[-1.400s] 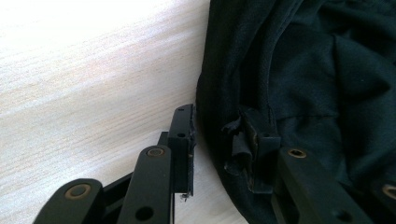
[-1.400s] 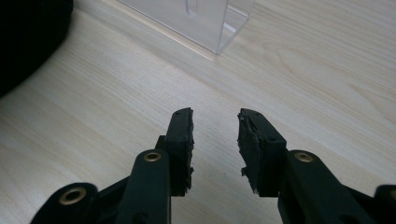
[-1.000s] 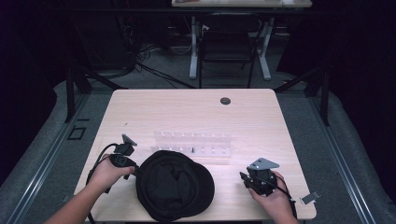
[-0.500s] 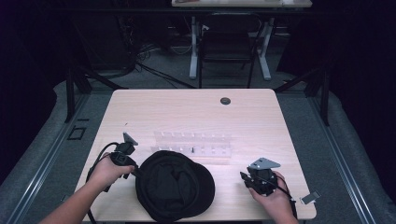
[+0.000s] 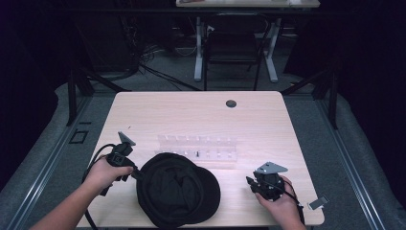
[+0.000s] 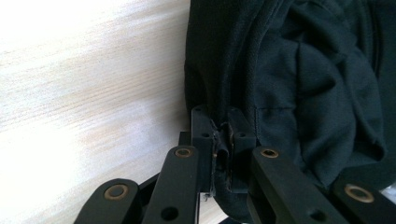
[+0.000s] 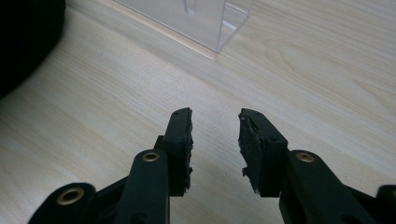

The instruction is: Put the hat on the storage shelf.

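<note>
High view: black cap (image 5: 177, 189) on wooden table (image 5: 191, 115), near edge, before clear rack (image 5: 197, 148), between left gripper (image 5: 135, 173) and right gripper (image 5: 251, 183); left gripper view: jaws pinching cap fabric (image 6: 289, 84); right gripper view: jaws parted, empty, above bare tabletop (image 7: 327, 70).

1. left gripper (image 5: 125, 158), held in the left hand (image 5: 106, 173), has its jaws pinched together on a fold of black fabric (image 6: 280, 70).
2. right gripper (image 7: 215, 135), in the right hand (image 5: 280, 201), has jaws parted, empty, low over the table.
</note>
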The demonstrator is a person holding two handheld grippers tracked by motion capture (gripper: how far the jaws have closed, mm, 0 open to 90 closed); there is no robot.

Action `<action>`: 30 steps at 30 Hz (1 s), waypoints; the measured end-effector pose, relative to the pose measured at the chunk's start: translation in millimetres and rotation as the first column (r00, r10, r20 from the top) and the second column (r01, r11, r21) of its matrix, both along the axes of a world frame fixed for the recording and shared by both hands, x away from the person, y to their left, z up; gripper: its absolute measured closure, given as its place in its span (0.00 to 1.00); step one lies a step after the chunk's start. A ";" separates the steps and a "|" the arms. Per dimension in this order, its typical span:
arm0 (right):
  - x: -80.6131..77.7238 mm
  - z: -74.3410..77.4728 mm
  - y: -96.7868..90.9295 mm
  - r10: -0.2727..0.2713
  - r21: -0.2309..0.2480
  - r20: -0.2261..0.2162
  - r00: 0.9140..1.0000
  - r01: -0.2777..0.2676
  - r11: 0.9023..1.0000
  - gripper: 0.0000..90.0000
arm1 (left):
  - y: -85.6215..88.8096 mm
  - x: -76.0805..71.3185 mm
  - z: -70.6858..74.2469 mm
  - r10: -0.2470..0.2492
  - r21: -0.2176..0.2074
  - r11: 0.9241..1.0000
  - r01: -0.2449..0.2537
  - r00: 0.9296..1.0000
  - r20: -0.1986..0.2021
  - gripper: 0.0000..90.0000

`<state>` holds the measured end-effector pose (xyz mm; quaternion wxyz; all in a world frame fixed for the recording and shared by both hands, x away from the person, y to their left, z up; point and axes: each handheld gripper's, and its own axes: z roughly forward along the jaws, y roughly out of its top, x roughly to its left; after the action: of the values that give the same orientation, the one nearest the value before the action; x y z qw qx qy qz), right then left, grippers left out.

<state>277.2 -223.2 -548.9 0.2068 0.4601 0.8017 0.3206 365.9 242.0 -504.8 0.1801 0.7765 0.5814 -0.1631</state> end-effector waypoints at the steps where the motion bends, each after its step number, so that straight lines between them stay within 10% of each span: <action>1: 0.1 0.0 -0.1 0.000 0.001 0.000 1.000 0.000 1.000 0.71 | 0.0 -0.4 1.9 0.006 -0.005 1.000 -0.006 1.000 -0.007 0.94; 12: 0.1 0.4 -1.7 -0.001 0.009 0.002 1.000 0.001 1.000 0.71 | 8.5 -3.1 22.9 0.027 -0.107 0.994 -0.029 0.999 -0.023 0.95; 30: 0.7 -0.3 -1.9 -0.001 0.011 -0.003 1.000 0.001 1.000 0.71 | 20.5 -10.0 44.2 0.055 -0.150 0.987 -0.057 0.998 -0.012 0.95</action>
<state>278.0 -225.1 -549.2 0.2035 0.4622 0.7999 0.3242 355.9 262.5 -460.6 0.2404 0.7434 0.5897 -0.2045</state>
